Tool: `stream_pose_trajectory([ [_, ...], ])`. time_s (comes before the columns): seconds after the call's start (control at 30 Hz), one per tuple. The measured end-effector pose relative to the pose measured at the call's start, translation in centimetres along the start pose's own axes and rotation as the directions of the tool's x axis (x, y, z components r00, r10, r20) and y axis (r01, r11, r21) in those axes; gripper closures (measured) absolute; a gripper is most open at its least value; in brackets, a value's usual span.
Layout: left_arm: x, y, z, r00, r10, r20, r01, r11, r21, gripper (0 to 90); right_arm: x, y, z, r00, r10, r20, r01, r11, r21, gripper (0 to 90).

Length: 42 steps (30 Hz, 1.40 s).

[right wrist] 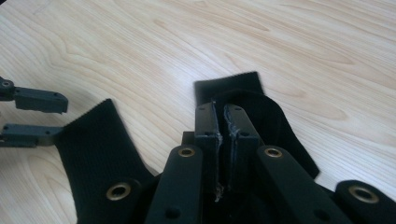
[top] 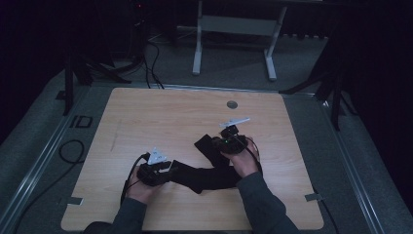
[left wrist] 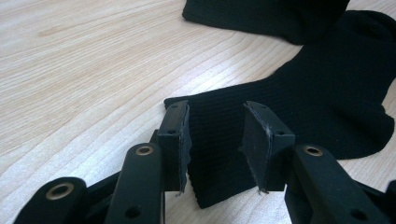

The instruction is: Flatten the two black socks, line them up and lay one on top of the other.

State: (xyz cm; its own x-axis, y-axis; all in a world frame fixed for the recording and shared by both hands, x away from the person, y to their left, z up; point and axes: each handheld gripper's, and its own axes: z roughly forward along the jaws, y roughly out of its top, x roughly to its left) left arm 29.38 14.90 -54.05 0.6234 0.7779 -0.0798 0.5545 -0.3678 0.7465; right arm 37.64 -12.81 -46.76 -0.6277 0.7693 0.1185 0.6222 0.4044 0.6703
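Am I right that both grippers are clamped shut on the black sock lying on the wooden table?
Not quite: the left gripper stands open, its fingers astride the black sock with gaps, as the left gripper view shows. The right gripper is indeed shut on it, over the wooden table.

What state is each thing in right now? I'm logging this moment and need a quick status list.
Black sock: lying bent on the table, one end lifted.
Left gripper: fingers apart, astride one end of the sock, which lies flat between them.
Right gripper: shut on the sock's other end, fabric pinched between its fingers.
Wooden table: bare apart from the sock.
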Motion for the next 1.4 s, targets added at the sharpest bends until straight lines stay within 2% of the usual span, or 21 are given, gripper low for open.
stream_pose_trajectory([
  [0.2, -0.1, 0.0, 0.1, 1.0000, 0.000, 0.004, 0.000, 1.0000, 0.003, 61.7, -2.0, -1.2, -1.4, 0.9994, 0.036, 0.003, -0.036, 0.999, -0.022, 84.7],
  [0.37, -0.1, 0.0, 0.1, 1.0000, -0.002, 0.007, 0.002, 1.0000, 0.001, 61.4, -3.6, -2.3, -1.9, 0.9974, 0.067, 0.025, -0.067, 0.998, -0.008, 84.5],
  [0.57, -0.2, 0.0, 0.2, 0.9999, -0.001, 0.011, 0.000, 1.0000, 0.006, 61.2, -5.3, -3.5, -2.3, 0.9947, 0.080, 0.064, -0.080, 0.997, -0.004, 84.4],
  [0.67, -0.2, 0.0, 0.3, 1.0000, 0.001, 0.008, -0.001, 0.9999, 0.012, 60.8, -6.2, -3.9, -2.3, 0.9931, 0.058, 0.102, -0.058, 0.998, 0.003, 84.3],
  [0.7, -0.2, 0.0, 0.3, 1.0000, 0.001, 0.008, -0.001, 0.9999, 0.012, 60.8, -6.2, -3.9, -2.3, 0.9931, 0.058, 0.102, -0.058, 0.998, 0.003, 84.3],
  [0.73, -0.2, 0.0, 0.3, 1.0000, -0.003, 0.007, 0.003, 0.9999, 0.010, 60.8, -7.1, -4.2, -2.2, 0.9904, 0.067, 0.121, -0.069, 0.998, 0.014, 84.3],
  [0.83, -0.1, 0.0, 0.3, 1.0000, -0.006, 0.006, 0.006, 0.9999, 0.010, 60.8, -7.7, -4.4, -2.1, 0.9883, 0.083, 0.128, -0.086, 0.996, 0.019, 84.0],
  [0.87, -0.1, 0.0, 0.3, 1.0000, -0.006, 0.005, 0.006, 0.9999, 0.010, 60.8, -8.4, -4.7, -2.1, 0.9861, 0.088, 0.141, -0.093, 0.995, 0.027, 82.0],
  [1.07, 0.0, 0.0, 0.3, 1.0000, -0.007, -0.002, 0.007, 0.9999, 0.011, 59.2, -9.7, -4.9, -2.7, 0.9880, 0.099, 0.118, -0.103, 0.994, 0.022, 68.8],
  [1.17, 0.0, 0.0, 0.4, 0.9999, -0.013, -0.002, 0.013, 0.9998, 0.012, 58.6, -9.3, -4.5, -2.8, 0.9916, 0.071, 0.108, -0.074, 0.997, 0.021, 65.5],
  [1.27, 0.0, 0.0, 0.4, 0.9999, -0.015, -0.001, 0.015, 0.9998, 0.013, 58.1, -8.3, -3.9, -2.3, 0.9968, 0.004, 0.079, -0.007, 0.999, 0.040, 64.8],
  [1.3, 0.0, 0.0, 0.4, 0.9999, -0.014, 0.000, 0.014, 0.9998, 0.013, 58.0, -7.9, -3.7, -1.9, 0.9975, -0.026, 0.065, 0.023, 0.999, 0.049, 64.5],
  [1.4, 0.0, 0.0, 0.5, 0.9999, -0.014, 0.004, 0.014, 0.9998, 0.016, 57.6, -6.9, -3.2, -1.0, 0.9964, -0.075, 0.040, 0.073, 0.995, 0.067, 64.4],
])
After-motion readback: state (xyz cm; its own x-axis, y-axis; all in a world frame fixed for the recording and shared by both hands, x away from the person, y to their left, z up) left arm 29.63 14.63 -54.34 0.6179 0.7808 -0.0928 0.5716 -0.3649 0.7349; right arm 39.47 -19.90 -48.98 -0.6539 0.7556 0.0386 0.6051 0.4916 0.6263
